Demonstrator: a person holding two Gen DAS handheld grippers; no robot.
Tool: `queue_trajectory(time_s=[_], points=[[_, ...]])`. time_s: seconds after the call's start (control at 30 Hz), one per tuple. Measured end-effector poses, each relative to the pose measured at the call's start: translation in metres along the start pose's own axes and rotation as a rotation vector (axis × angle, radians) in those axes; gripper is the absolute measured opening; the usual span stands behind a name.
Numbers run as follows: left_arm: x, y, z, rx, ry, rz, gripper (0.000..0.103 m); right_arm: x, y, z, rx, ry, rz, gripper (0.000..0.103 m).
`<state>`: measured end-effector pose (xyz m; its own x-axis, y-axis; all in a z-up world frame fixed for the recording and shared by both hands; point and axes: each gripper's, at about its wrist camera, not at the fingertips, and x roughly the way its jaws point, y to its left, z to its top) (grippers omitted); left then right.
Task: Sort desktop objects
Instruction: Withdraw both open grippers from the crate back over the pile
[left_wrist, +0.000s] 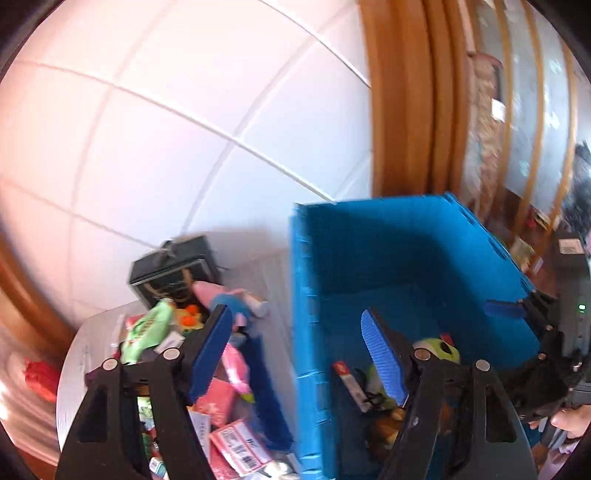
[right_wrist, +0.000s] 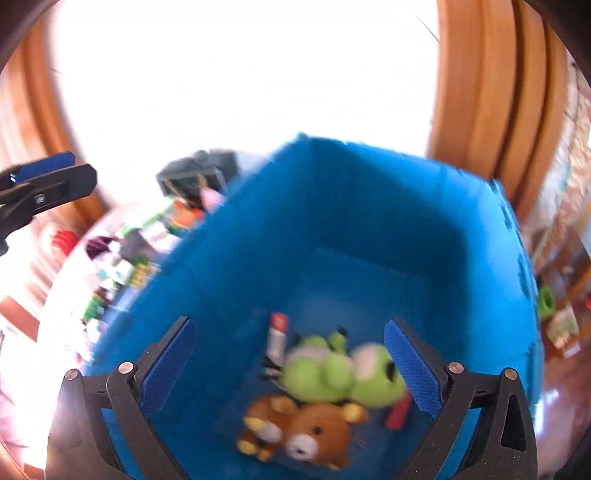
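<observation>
We are judging the packets and boxes (left_wrist: 221, 402) heaped at the desk's (left_wrist: 74, 369) left edge light and crushable, best pinched across flat sides. Right of them, inside the blue crate (left_wrist: 406, 251), the green plush (right_wrist: 332, 373) and brown bear (right_wrist: 306, 432) are lying soft, and our left gripper (left_wrist: 299, 354) and right gripper (right_wrist: 291, 365) are both hanging open and empty.

the left claw (left_wrist: 297, 354) filled the lower part of its view, jaws parted and empty. the right claw (right_wrist: 290, 363) sat low in its own frame, jaws spread wide, gripping nothing, both angled downward.
</observation>
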<state>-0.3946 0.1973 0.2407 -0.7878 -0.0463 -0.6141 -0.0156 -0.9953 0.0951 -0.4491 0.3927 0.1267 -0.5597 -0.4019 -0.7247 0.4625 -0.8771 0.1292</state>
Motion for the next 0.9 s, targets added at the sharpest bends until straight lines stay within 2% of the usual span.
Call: queue_trajectory(time_s=[0.17,0.27,0.4,0.5,0.7,0.8,0.9], points=[[-0.038,0.081,-0.04,-0.128,-0.124,0.07,0.072,-0.015,0.051,0.003,-0.03,-0.092,0.072,0.103],[-0.05,0.128,-0.071,-0.176,-0.134,0.141,0.072,-0.015,0.081,-0.001,-0.045,-0.119,0.121,0.103],[-0.057,0.201,-0.119,-0.287,-0.107,0.224,0.072,-0.015,0.125,-0.005,-0.071,-0.141,0.143,0.103],[-0.058,0.258,-0.163,-0.358,-0.066,0.24,0.072,-0.013,0.162,-0.009,-0.085,-0.152,0.139,0.103],[-0.062,0.348,-0.248,-0.366,0.003,0.338,0.072,0.002,0.242,-0.014,-0.092,-0.17,0.14,0.103],[-0.06,0.384,-0.292,-0.375,0.042,0.325,0.072,0.023,0.28,-0.016,-0.082,-0.152,0.148,0.103],[-0.048,0.414,-0.337,-0.381,0.124,0.291,0.072,0.053,0.311,-0.026,-0.058,-0.1,0.151,0.103]])
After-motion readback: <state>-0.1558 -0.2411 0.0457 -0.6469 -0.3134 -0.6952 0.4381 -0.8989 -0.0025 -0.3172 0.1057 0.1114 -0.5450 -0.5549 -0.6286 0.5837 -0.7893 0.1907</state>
